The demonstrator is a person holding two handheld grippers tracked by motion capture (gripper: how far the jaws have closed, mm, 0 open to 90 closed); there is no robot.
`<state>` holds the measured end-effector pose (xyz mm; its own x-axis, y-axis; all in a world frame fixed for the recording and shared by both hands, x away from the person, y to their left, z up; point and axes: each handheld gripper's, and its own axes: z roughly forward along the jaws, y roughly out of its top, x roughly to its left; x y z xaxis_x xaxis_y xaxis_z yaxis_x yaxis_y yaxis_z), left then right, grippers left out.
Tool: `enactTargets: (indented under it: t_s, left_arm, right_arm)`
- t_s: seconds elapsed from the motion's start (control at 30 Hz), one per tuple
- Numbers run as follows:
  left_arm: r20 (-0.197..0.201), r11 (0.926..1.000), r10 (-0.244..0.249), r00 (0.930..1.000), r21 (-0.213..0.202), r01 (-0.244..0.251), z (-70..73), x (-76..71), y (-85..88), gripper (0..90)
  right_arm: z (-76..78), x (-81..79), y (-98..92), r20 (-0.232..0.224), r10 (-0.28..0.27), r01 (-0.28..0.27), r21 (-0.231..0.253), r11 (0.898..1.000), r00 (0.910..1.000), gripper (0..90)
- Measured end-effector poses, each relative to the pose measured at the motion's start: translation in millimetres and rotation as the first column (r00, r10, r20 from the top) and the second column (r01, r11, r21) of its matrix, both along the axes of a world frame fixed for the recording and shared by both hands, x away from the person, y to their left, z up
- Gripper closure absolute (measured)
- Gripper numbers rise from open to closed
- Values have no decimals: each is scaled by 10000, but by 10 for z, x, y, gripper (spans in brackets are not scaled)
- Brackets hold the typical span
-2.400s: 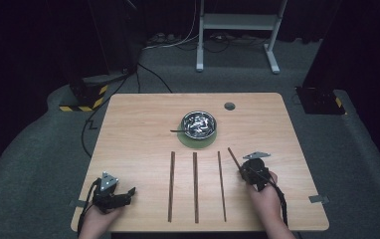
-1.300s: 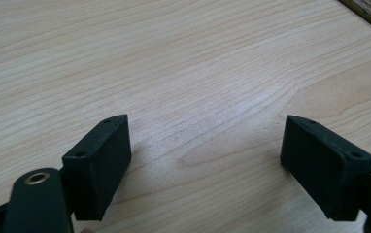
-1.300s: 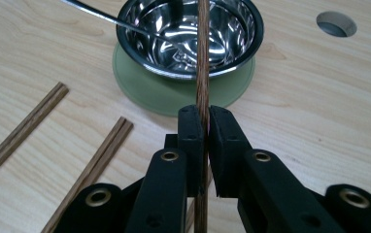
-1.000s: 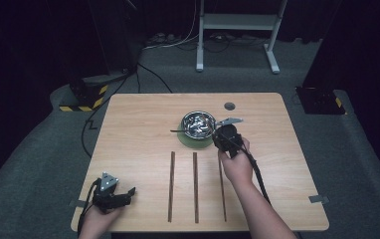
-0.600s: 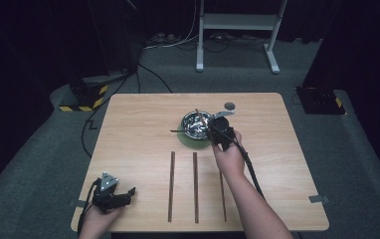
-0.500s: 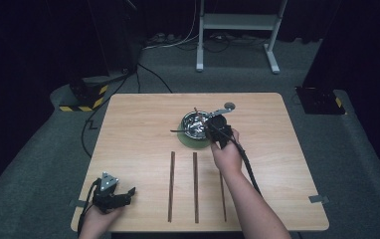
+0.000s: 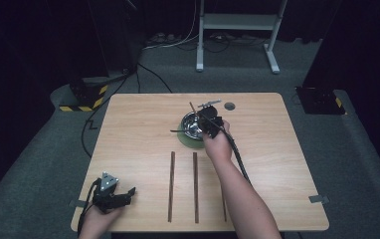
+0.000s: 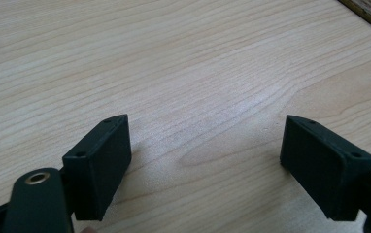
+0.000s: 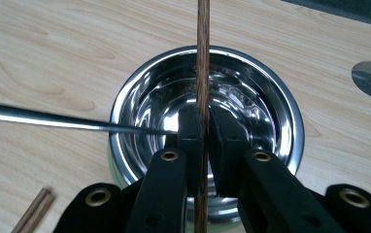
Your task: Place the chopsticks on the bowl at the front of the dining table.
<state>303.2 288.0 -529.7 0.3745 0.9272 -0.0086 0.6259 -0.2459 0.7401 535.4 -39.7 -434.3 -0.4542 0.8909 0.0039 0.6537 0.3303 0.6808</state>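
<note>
My right gripper is shut on a thin wooden stick and hovers over a shiny steel bowl. In the right gripper view the stick runs straight up between the two pads, across the bowl. The stick's far tip reaches past the bowl's back rim. A metal utensil handle leans out of the bowl to the left. My left gripper rests open at the table's front left corner, nothing between its fingers.
Two more wooden sticks lie parallel at the table's front middle; a third is partly hidden under the right forearm. The bowl sits on a green disc. A round grommet lies behind the bowl.
The right gripper carried its stick from the front right of the table forward and left until it is over the bowl. The left gripper has stayed in place.
</note>
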Motion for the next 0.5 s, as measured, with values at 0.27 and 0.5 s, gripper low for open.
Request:
enactTargets:
  t_s: [0.27, 0.5]
  left_arm:
    - [-9, 10000, 3, 10000, -34, -3, 0, 1, -3, 187]
    - [-12, 10000, -2, 10000, -37, 2, 0, 1, -4, 187]
  right_arm:
    - [-3, 190, 104, -357, -208, 211, 79, 9997, 9991, 841]
    - [-67, 273, 185, -486, -278, 274, -72, 9996, 9984, 840]
